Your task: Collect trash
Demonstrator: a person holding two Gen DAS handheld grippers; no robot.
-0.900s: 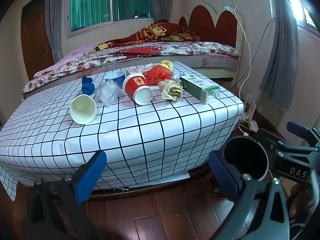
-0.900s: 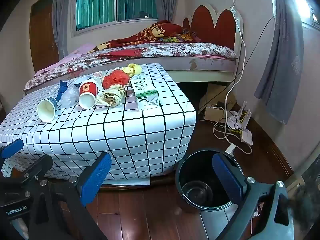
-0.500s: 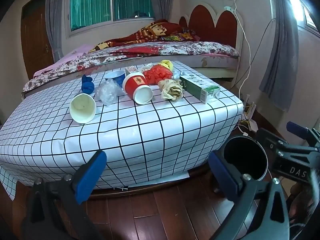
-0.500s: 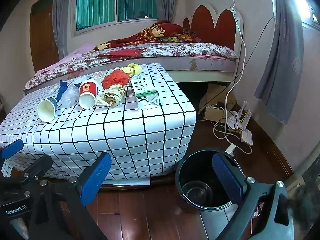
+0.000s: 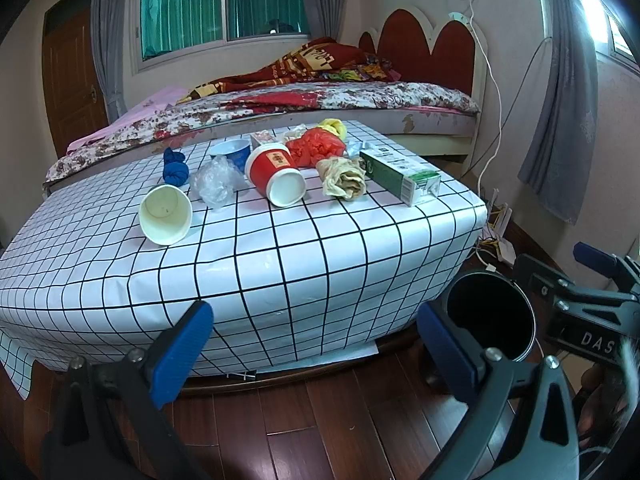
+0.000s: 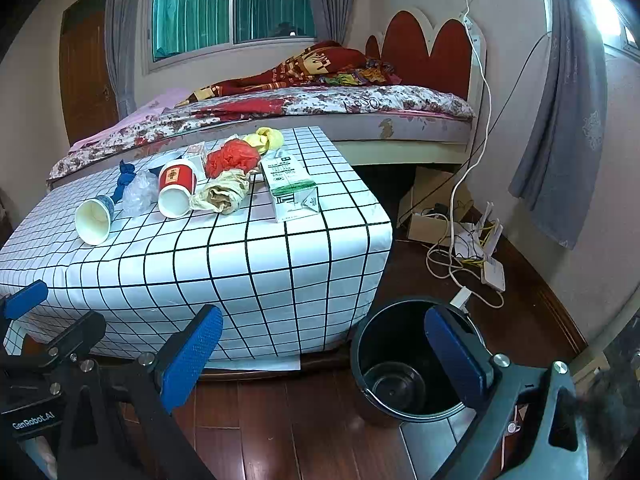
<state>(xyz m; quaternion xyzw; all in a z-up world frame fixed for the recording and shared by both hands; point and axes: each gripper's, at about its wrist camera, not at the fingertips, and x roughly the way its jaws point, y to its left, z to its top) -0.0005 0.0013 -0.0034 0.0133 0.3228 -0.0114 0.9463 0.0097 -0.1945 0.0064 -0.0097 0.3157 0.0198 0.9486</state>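
Blue-padded left gripper [image 5: 314, 350] and right gripper [image 6: 324, 350] stayed wide, empty, nothing moved; only right view showed the bin's [image 6: 394, 388] bottom.

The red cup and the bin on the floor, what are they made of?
The red cup looks like paper: matte red outside, plain white inside, with a thin rolled rim. It could have a waxy lining; I cannot tell. The bin looks like smooth black plastic, since its inside wall is a little shiny, though it might be painted metal.
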